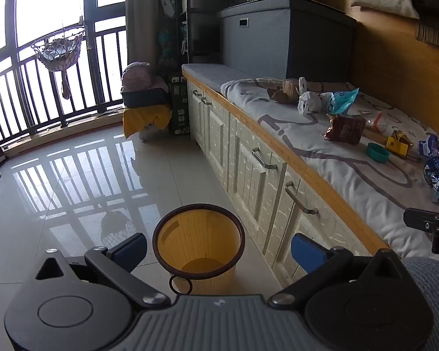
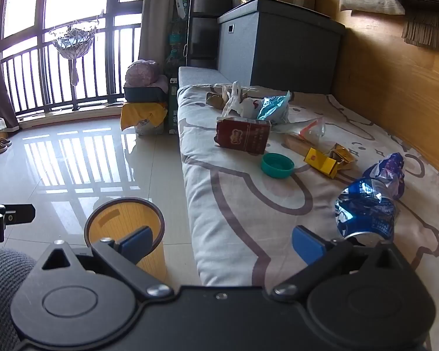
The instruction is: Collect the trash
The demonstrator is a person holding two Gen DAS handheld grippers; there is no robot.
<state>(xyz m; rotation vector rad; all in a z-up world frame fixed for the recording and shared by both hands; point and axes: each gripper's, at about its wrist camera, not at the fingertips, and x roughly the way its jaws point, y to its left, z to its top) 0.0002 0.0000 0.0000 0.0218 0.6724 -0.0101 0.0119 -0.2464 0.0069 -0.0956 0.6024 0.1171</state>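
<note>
A yellow waste bin (image 1: 199,244) with a dark rim stands on the floor beside the bench; it also shows in the right wrist view (image 2: 123,222). My left gripper (image 1: 219,251) is open and empty, just above the bin. My right gripper (image 2: 221,244) is open and empty over the bench's front edge. Trash lies on the blanket: a crushed blue wrapper (image 2: 365,207) just right of my right fingers, a teal lid (image 2: 277,165), a yellow carton (image 2: 322,162), a red packet (image 2: 243,136), a blue bag (image 2: 272,108) and a white plastic bag (image 2: 234,102).
The bench (image 1: 307,158) has white cabinet doors with handles below. A grey storage box (image 2: 281,44) stands at its far end. A wooden wall (image 2: 395,87) runs along the right. Glossy tiled floor (image 1: 87,175) stretches left to a railed window.
</note>
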